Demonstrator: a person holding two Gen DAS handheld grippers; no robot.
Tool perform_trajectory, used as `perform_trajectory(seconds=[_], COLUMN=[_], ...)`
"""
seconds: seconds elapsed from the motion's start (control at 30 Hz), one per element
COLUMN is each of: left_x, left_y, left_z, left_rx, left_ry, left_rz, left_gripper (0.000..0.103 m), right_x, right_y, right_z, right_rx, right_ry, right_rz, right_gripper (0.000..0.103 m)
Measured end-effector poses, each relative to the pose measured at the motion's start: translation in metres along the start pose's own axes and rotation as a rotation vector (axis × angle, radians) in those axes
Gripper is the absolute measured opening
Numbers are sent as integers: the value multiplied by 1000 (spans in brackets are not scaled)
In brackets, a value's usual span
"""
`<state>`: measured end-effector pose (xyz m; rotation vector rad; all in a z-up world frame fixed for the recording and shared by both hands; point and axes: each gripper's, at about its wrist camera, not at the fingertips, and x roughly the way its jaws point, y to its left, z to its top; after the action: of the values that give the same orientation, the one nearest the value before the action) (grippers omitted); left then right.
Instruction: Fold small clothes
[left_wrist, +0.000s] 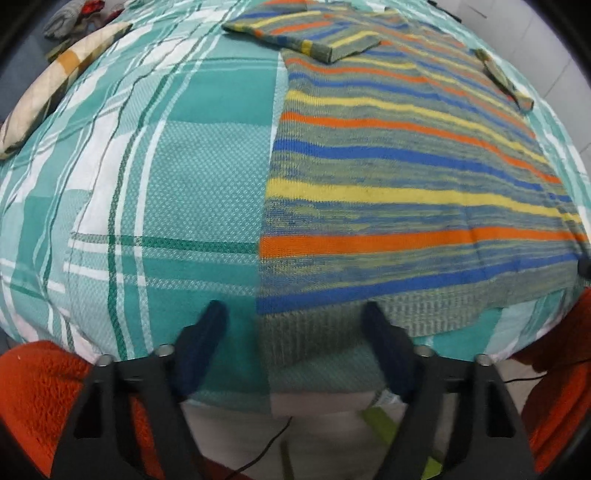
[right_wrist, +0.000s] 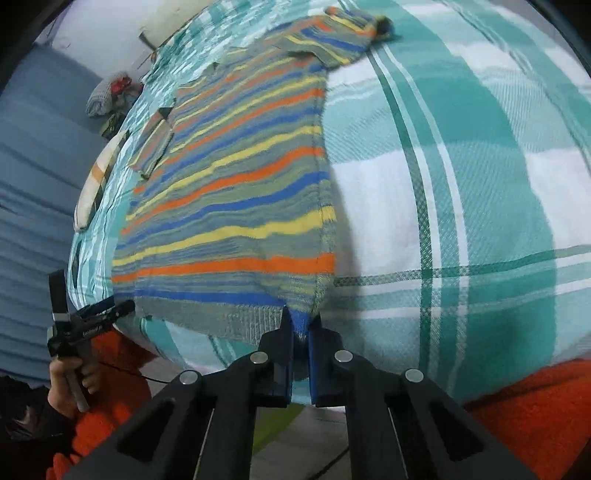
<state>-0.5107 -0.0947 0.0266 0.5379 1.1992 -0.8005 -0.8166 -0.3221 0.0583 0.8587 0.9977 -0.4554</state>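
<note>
Pinching the sweater (right_wrist: 229, 206) hem corner, the right tool (right_wrist: 301, 328) is clenched on fabric at six o'clock of the garment lying flat on the bed (right_wrist: 461, 184). The left tool (left_wrist: 295, 314) is straddling the opposite hem corner, released, likely readying a matching grip for folding.

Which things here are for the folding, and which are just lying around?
For the folding:
- striped knitted sweater in orange, blue and yellow, spread flat
- right hand-held gripper, shut on the sweater's bottom corner
- left hand-held gripper, open at the other bottom corner

Just lying about:
- cream checked pillow
- grey and red bundle of clothes
- teal and white plaid bedsheet
</note>
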Motion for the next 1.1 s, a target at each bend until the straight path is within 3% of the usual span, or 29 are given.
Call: perform_trajectory(seconds=[0.17,0.2,0.23,0.3,0.57,0.67,0.8,0.87,0.93,0.97,1.0,1.03,1.1], left_x=[-7,-8,-9,-10,-35,-32,-1,-6,-14,-18,-23,-30,-53], left_y=[13,19,24,31,49,52,45,42,42,44,47,51,61], left_z=[-3,-7,-6,-8,-28,-35,-30,-28,-29,-31,-32,-34,-40], left_rx=[-57,-71,-84,-99,-107,-114,-87,-62,-51,-55,-60,-71,-96], left_ry=[-27,-31,-32,-28,-51,-11,57,43,20,17,21,6,-75], left_rz=[-75,-91,-110,-138,-162,-135,-78,-60,-46,-29,-6,17,44], left_gripper=[59,46,24,9,2,0,0,2,14,25,54,72,76], right_x=[-14,-12,-9,-5,-20,-36,5,21,15,10,6,-2,-27], right_y=[-9,-10,-10,-7,-2,7,-9,-16,-15,-15,-17,-20,-28], right_z=[-3,-3,-2,-1,-2,-3,-5,-6,-2,-1,0,2,10], right_rx=[-24,-28,-27,-25,-37,-67,-34,-3,0,4,8,5,-29], right_ry=[-4,-3,0,3,-9,-14,87,108,83,80,87,93,60], right_rz=[-29,-41,-46,-52,-69,-91,-157,-154,-130,-110,-99,-106,-168], right_gripper=[6,6,6,6,6,6,6,6,8,16,24,42,48])
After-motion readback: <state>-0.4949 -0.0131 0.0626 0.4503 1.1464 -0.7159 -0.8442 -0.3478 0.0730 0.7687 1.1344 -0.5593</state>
